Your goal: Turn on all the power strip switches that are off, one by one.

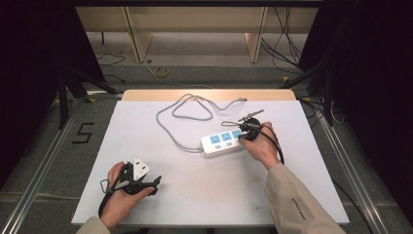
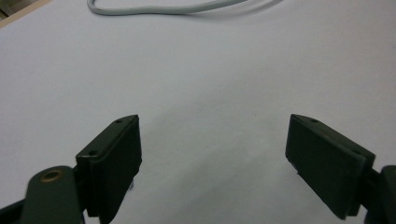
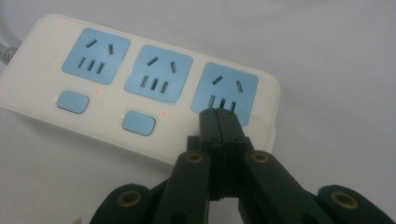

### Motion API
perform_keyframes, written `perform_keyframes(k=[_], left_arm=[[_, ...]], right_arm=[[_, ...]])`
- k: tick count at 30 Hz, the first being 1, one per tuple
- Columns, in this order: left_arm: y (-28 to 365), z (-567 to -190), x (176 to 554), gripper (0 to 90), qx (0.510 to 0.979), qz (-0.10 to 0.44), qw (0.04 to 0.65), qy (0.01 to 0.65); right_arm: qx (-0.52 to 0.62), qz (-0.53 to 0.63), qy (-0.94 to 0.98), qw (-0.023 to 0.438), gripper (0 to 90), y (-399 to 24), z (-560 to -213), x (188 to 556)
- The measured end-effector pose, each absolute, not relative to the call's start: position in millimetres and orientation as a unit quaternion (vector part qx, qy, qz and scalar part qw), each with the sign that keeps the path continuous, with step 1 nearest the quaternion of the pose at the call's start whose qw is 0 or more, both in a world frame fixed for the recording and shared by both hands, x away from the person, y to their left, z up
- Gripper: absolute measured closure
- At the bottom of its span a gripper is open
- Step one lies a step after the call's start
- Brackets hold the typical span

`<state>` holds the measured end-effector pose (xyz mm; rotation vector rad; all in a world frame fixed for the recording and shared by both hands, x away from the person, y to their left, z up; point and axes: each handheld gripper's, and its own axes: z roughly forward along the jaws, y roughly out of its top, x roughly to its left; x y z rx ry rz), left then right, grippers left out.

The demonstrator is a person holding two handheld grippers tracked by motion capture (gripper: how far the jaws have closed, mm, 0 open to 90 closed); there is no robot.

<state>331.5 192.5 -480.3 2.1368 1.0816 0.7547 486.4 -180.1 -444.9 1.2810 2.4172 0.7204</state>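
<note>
Pressing power strip (image 3: 140,88), right gripper (image 3: 219,116) closed

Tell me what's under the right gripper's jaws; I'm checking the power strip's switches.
The shut jaws of the right gripper sit on the power strip, below its third socket. Two blue switches show beside the other sockets; a third one, if there, is covered by the jaws.

White power strip (image 1: 223,141), 3 blue sockets.

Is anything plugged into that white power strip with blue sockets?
No. All three sockets on the white power strip show bare slots; the shut right gripper merely presses near one.
</note>
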Motion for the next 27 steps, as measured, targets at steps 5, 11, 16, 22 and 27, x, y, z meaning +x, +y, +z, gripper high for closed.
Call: perform_keyframes(k=[5, 11, 16, 22, 27], left_arm=[[192.5, -480.1, 331.4, 18.3, 0.81, 0.286, 0.309, 0.409], [192.5, -480.0, 331.3, 18.3, 0.81, 0.287, 0.309, 0.409], [192.3, -479.8, 331.2, 18.3, 0.81, 0.287, 0.309, 0.407], [192.6, -479.6, 331.0, 18.3, 0.81, 0.287, 0.309, 0.407], [193.1, -480.0, 331.2, 18.3, 0.808, 0.288, 0.31, 0.409]], right_arm=[[0.45, 0.253, 0.842, 0.157, 90.0, -180.1, -445.6, 486.0], [0.451, 0.252, 0.841, 0.159, 90.0, -179.6, -446.2, 485.5], [0.451, 0.253, 0.841, 0.158, 90.0, -179.8, -446.7, 485.5], [0.452, 0.251, 0.841, 0.16, 90.0, -179.1, -447.1, 485.1], [0.452, 0.255, 0.84, 0.158, 90.0, -180.5, -447.4, 484.8]])
